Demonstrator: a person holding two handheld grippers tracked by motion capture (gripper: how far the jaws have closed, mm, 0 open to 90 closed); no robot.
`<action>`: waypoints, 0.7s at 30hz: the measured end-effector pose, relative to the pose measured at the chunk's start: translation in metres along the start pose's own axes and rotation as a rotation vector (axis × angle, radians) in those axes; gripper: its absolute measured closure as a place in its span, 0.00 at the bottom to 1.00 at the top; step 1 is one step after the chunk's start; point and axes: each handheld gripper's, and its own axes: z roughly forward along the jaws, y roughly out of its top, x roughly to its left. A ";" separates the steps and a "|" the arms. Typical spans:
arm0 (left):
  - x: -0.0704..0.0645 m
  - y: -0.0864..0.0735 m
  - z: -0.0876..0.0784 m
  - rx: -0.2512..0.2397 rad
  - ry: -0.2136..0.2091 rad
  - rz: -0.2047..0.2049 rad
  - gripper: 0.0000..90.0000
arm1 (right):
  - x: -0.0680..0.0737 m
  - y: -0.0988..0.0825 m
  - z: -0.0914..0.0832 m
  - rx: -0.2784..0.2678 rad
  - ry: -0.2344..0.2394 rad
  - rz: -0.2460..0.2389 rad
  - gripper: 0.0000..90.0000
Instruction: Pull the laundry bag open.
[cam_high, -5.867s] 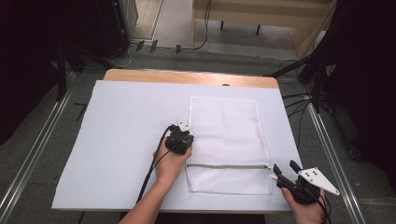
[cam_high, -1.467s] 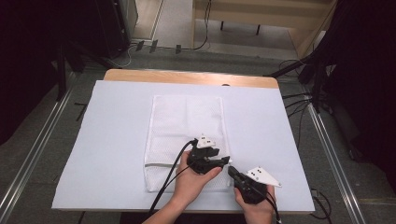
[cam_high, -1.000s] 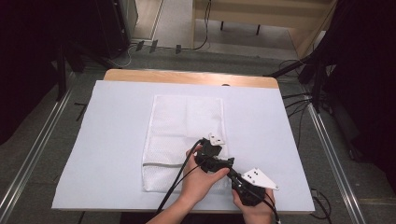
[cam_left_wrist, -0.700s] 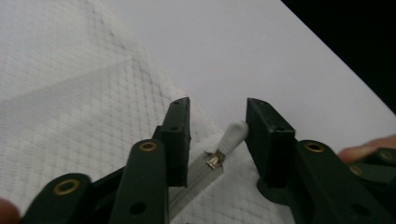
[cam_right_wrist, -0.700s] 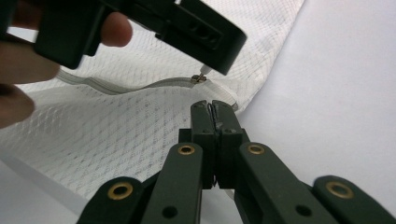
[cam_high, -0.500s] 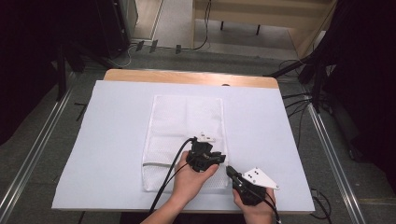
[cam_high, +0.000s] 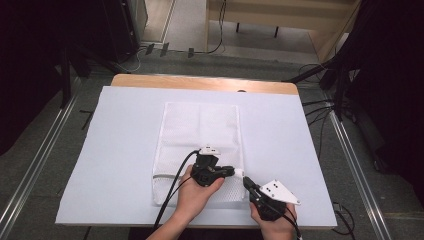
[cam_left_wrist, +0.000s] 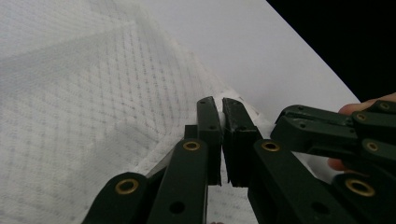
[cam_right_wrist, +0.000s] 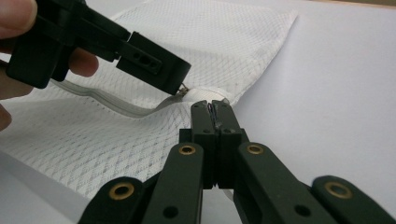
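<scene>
Where both grippers meet: mesh bag (cam_high: 200, 135), corner pinched in right gripper (cam_right_wrist: 215, 108); left gripper (cam_left_wrist: 222, 109) just closed on zipper pull (cam_right_wrist: 183, 90)

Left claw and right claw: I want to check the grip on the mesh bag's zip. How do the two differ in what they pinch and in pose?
The left claw pinches what looks like the small metal zip pull; the right claw pinches the mesh bag at its corner. The left claw lies over the bag, the right claw over the white sheet beside it. Both are shut, with their tips close together.
</scene>
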 end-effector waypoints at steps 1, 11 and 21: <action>0.000 -0.001 -0.001 0.000 -0.001 0.003 0.97 | 0.000 0.001 -0.001 -0.001 -0.003 -0.003 1.00; 0.015 -0.012 -0.007 0.005 0.067 0.025 0.97 | 0.000 0.003 -0.003 0.015 -0.002 -0.017 1.00; 0.043 -0.025 -0.036 -0.026 0.154 -0.017 0.97 | -0.003 0.005 -0.006 0.012 -0.028 -0.013 1.00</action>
